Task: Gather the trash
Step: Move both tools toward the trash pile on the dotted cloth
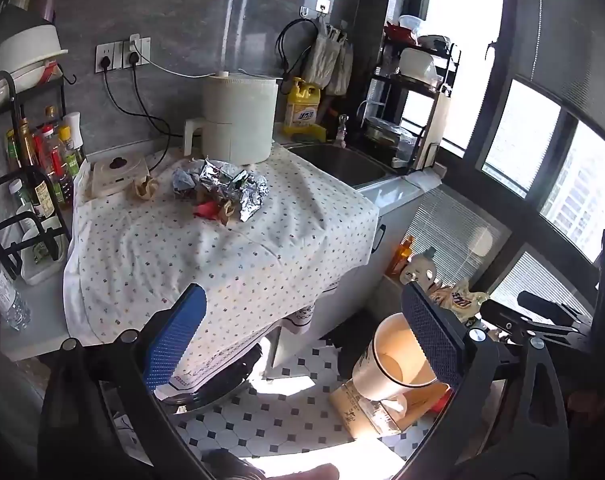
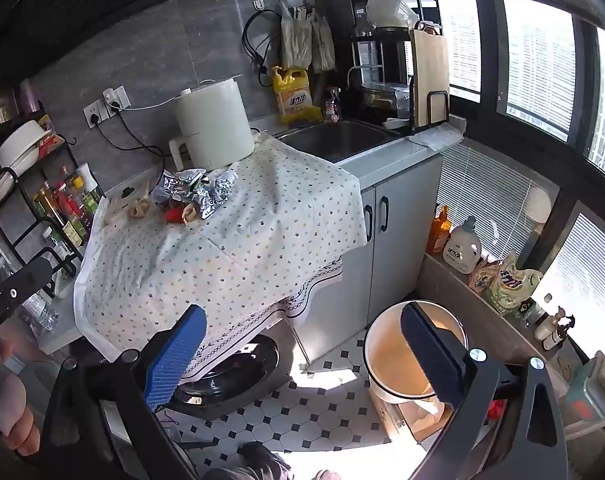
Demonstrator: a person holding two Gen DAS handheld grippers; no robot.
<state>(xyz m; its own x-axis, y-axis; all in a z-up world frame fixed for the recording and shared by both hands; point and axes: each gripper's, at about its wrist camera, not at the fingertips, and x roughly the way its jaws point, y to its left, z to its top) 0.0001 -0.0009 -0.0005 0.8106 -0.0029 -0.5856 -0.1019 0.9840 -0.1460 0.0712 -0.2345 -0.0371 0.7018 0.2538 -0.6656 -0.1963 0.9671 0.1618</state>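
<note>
Desk (image 1: pixel 222 264), draped in a dotted cloth, takes most of both views; sink (image 1: pixel 338 160) sits just past its far right corner, white appliance (image 1: pixel 238 116) at the back edge.

Progress: judging by the layout, nothing collected yet. Whole trash pile (image 1: pixel 222 188) sits on the cloth near the back, in front of the appliance: crumpled foil (image 1: pixel 242 186), a red scrap (image 1: pixel 206 210), a few tan paper bits (image 1: pixel 144 189) just left of the foil. All of it is left to move.

Containers: round bin (image 2: pixel 402 356) stands on the tiled floor right of the desk, well apart from the pile, below desk level. Inside looks bare from what shows; the right gripper's finger blocks part of it, so can't confirm the bottom. Cardboard box (image 1: pixel 354 404) under/beside the bin, contents unclear.

Left gripper (image 1: pixel 302 340): wide open, nothing between the fingers, hovers short of the desk's near edge, pointing down toward the cloth. Right gripper (image 2: pixel 302 344): same, wide open and empty, near edge of the desk on one side, bin behind its other finger.

Likely next: reach to the pile, grab foil first.
</note>
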